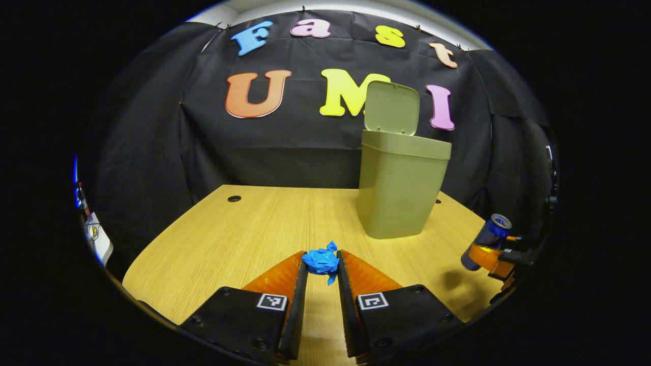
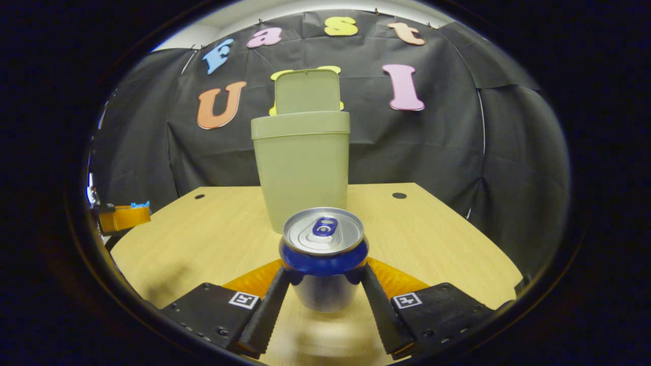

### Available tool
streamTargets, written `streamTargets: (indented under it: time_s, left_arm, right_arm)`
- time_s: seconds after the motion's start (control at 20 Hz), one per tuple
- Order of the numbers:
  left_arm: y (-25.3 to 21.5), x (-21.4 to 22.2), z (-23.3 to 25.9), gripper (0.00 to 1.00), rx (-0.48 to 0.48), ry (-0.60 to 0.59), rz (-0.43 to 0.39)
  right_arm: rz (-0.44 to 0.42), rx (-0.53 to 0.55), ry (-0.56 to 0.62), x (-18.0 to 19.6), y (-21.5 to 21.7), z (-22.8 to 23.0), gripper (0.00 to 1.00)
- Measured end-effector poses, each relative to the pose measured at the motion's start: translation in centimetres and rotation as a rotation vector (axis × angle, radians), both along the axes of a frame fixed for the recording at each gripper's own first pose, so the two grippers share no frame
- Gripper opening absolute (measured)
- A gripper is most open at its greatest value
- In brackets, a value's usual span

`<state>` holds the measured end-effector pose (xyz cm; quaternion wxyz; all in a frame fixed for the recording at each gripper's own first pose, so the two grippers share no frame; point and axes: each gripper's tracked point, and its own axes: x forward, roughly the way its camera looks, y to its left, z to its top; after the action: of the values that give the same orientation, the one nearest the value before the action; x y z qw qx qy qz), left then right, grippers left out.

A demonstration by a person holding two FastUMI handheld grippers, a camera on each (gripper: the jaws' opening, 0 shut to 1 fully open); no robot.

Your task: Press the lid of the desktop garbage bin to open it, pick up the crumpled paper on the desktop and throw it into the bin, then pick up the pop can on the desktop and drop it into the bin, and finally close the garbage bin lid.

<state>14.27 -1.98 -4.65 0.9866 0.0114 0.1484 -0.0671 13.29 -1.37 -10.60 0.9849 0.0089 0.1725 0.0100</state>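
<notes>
Bin (image 1: 402, 188) far right of left gripper (image 1: 322, 272), lid (image 1: 391, 108) up. Left gripper pinches crumpled paper (image 1: 321, 261) at tips. Right gripper (image 2: 325, 284) clamps upright can (image 2: 324, 256); bin dead ahead, beyond can. Paper goes first: carry up, far-right over rim.

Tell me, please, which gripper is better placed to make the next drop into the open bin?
Left: the left gripper pinches the blue crumpled paper, due first, with the olive plastic bin open. The right gripper holds the blue pop can.

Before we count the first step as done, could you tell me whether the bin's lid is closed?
No, in the left gripper view the lid stands upright above the rim of the garbage bin, leaving its top open.
</notes>
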Motion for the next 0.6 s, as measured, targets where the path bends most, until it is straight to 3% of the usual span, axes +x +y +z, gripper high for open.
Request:
streamTargets:
  time_s: [0.35, 0.6]
  left_arm:
    - [-3.3, 6.9, 8.2, 0.36, 0.007, -0.060, -0.040]
    - [-8.3, 13.1, 12.4, 0.36, 0.012, -0.094, -0.111]
  right_arm:
    - [0.031, -0.004, 0.000, -0.3, -1.4, 1.6, 0.80]
    - [0.027, -0.005, 0.029, -0.3, -2.8, 1.2, 0.80]
